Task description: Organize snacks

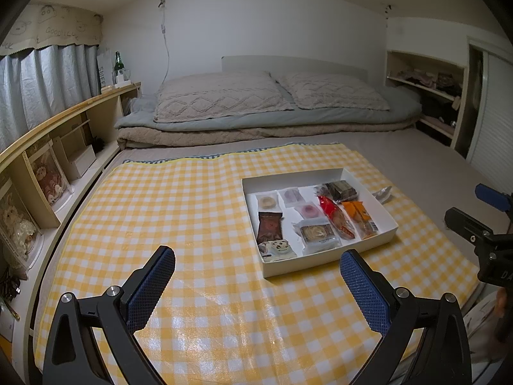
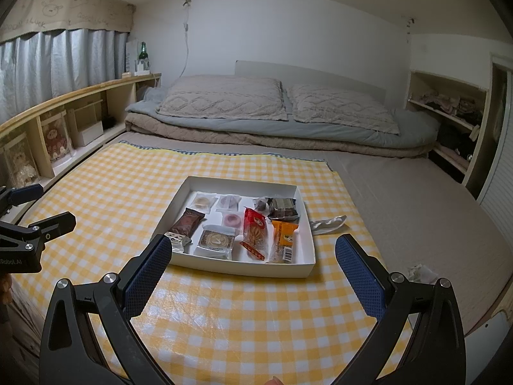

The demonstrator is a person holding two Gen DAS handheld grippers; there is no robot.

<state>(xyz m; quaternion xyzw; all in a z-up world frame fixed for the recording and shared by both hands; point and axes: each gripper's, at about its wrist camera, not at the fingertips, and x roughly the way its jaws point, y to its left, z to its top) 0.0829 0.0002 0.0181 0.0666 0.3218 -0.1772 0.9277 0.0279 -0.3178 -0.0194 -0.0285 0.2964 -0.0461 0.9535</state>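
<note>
A shallow white box sits on a yellow checked cloth and holds several wrapped snacks: a red packet, an orange bar, a brown bar, clear-wrapped cookies and dark cakes. A silvery wrapper lies outside the box to its right. My left gripper is open and empty, near of the box. My right gripper is open and empty, its jaws straddling the box's near edge.
The cloth lies on a low bed with folded blankets and two pillows at the back. A wooden shelf runs along the left. An open cupboard stands at the right. A crumpled wrapper lies off the cloth.
</note>
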